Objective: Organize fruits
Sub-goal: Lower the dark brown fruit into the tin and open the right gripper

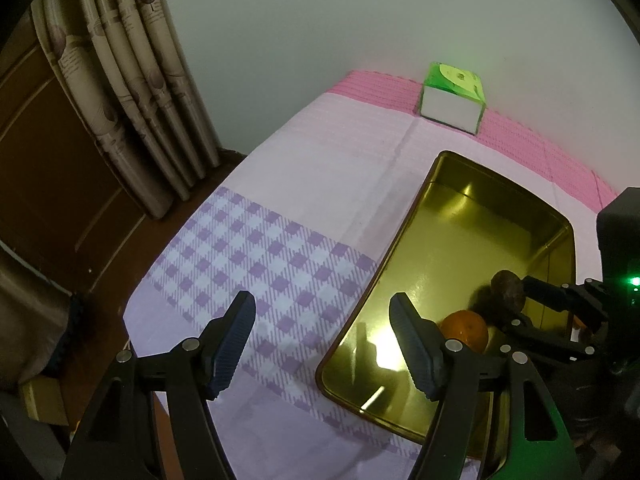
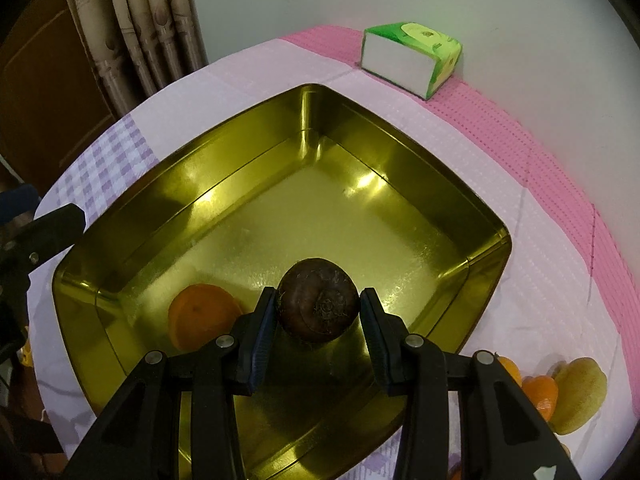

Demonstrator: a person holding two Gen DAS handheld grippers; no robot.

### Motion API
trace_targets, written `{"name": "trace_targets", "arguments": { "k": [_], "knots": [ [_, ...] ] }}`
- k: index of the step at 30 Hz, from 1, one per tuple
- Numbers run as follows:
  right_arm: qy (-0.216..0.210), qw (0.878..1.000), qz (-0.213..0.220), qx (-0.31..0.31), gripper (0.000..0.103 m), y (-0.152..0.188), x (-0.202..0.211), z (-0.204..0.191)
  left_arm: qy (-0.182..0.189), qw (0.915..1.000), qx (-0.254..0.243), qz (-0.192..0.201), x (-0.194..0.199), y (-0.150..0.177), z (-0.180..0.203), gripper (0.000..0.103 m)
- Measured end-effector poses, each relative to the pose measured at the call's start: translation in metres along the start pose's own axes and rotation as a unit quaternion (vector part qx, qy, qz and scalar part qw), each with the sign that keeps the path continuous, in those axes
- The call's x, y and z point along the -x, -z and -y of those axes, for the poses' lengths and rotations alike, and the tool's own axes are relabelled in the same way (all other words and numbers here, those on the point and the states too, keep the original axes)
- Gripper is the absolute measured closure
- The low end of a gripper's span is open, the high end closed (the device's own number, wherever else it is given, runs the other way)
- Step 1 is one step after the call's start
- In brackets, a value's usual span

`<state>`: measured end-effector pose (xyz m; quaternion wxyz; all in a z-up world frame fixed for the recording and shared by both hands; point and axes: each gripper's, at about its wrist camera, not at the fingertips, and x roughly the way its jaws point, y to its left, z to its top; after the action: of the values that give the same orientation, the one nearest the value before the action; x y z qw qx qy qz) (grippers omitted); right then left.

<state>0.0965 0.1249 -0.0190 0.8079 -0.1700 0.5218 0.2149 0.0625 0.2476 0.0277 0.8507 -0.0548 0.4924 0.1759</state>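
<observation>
Holding one brown fruit (image 2: 318,300), one orange (image 2: 202,316) in tin (image 2: 408,152)

Left claw (image 1: 322,344): black plastic frame, triangular cutouts, silver round pivot screws, dark blue ribbed pads. Right claw (image 2: 318,320): same build; a green indicator light (image 1: 635,281) glows on its body.

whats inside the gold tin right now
One orange lies on the gold tin floor. The right tongs hold a dark brown round fruit above it, hiding the floor underneath.
</observation>
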Motion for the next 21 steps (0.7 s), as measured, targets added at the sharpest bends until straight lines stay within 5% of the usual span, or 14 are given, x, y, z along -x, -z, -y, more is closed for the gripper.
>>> {"name": "trace_targets", "arguments": {
  "k": [21],
  "knots": [
    [0.002, 1.0, 0.024, -0.008, 0.057, 0.0, 0.017, 0.003, 0.007, 0.9998, -0.015, 0.01, 0.002, 0.002, 0.005, 0.033]
  ]
}}
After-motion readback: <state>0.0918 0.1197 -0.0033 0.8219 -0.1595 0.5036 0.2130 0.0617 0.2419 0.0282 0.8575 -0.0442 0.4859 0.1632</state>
